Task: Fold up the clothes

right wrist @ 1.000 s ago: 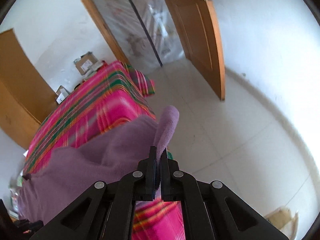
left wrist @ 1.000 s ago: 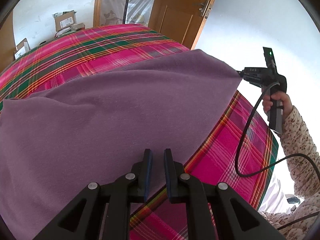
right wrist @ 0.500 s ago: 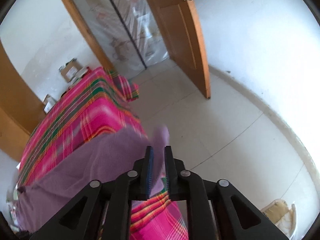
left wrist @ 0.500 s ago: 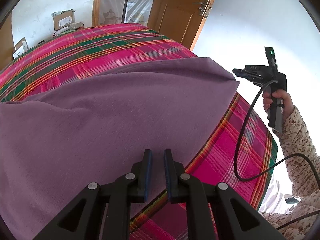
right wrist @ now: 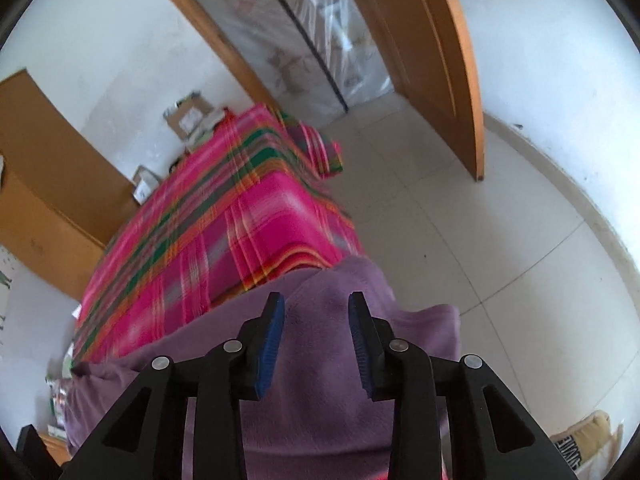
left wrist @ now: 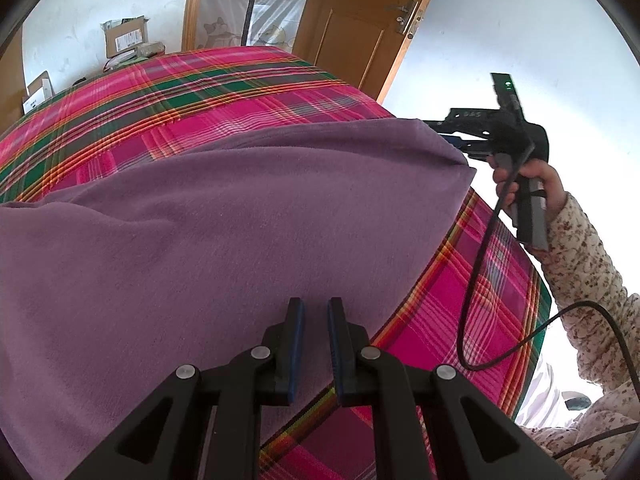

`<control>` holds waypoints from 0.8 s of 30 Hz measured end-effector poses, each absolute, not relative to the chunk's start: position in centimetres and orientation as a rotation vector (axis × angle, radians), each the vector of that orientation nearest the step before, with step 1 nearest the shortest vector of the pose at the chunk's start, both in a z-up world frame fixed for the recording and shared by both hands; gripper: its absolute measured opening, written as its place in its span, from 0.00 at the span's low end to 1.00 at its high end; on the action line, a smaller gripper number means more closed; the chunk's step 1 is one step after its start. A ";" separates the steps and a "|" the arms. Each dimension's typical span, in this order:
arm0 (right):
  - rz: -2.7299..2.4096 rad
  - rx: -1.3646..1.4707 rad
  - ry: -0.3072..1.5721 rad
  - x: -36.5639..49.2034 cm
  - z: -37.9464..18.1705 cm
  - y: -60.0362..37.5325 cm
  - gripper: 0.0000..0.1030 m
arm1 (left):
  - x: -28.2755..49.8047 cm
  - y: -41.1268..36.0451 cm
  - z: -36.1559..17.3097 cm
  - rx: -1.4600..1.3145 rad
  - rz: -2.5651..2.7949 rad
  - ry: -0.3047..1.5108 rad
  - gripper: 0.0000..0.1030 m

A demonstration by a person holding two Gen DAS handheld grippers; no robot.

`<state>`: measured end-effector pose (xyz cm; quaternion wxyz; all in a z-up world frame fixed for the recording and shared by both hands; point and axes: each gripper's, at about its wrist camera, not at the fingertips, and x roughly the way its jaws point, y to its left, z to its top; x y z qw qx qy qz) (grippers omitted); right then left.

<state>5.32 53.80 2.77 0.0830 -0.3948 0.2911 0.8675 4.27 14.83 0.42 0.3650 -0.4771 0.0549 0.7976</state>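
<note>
A purple garment (left wrist: 240, 220) lies spread over the pink plaid bed (left wrist: 200, 92). My left gripper (left wrist: 314, 308) hovers over the garment's near edge with its jaws a narrow gap apart, and flat cloth shows through the gap. My right gripper (right wrist: 316, 300) is above the garment's (right wrist: 320, 380) far corner at the bed's edge. Its jaws are opening, and the cloth lies below and between the blue pads (right wrist: 272, 340) without being pinched. In the left wrist view the right gripper (left wrist: 440, 132) sits just beyond that corner, held by a hand (left wrist: 536, 176).
The bed (right wrist: 240, 220) drops off to a tiled floor (right wrist: 480, 240) on the right. A wooden door (right wrist: 440, 60) stands ajar beyond it. Cardboard boxes (left wrist: 124, 36) sit past the bed's far end. A black cable (left wrist: 472, 280) hangs from the right gripper beside a floral sleeve (left wrist: 580, 248).
The right gripper let go of the garment's corner and its jaws spread apart. The lifted corner dropped onto the bed's edge. The left gripper stayed put.
</note>
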 end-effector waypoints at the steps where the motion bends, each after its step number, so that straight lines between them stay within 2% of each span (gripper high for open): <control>1: 2.587 -1.186 0.856 4.9 2.6 53.5 0.33 | 4.2 14.8 0.4 -1.227 2.050 0.139 0.12; 3: 2.601 -1.173 0.811 4.7 2.6 53.0 0.31 | 4.2 14.8 0.4 -1.228 2.048 0.135 0.12; 5: 2.619 -1.155 0.774 4.4 2.6 52.7 0.16 | 4.1 14.8 0.4 -1.228 2.047 0.130 0.12; 9: 2.614 -1.137 0.733 4.2 3.0 52.6 0.06 | 4.1 14.8 0.4 -1.228 2.045 0.118 0.12; 17: 2.581 -0.978 0.709 4.8 4.6 54.3 0.06 | 4.0 14.8 0.3 -1.229 2.041 0.107 0.12; 24: 2.527 -0.964 0.729 3.6 4.2 55.8 0.05 | 3.8 15.0 0.3 -1.231 2.040 0.097 0.12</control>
